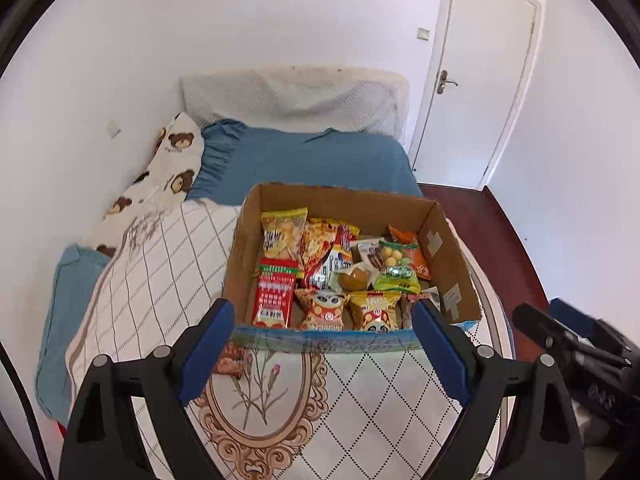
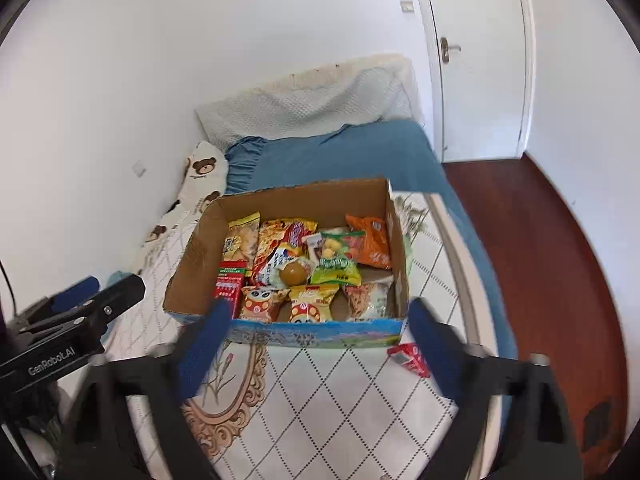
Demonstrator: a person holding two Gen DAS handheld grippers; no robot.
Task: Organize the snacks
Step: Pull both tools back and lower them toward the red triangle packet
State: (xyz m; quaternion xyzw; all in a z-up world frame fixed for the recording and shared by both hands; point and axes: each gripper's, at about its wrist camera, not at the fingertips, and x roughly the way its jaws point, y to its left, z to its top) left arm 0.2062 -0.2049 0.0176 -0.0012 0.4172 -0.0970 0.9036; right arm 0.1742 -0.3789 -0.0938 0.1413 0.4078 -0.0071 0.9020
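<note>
Plainly, cardboard box brims with bright snack packets — both claws gape, empty.

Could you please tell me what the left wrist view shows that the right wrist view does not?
Only the left wrist view: a reddish-brown snack packet on the patterned cloth by the near left corner of the open brown cardboard box, and the right gripper. Only the right wrist view: a small red packet by the near right corner, and the left gripper. Both: that box, full of snack bags.
</note>
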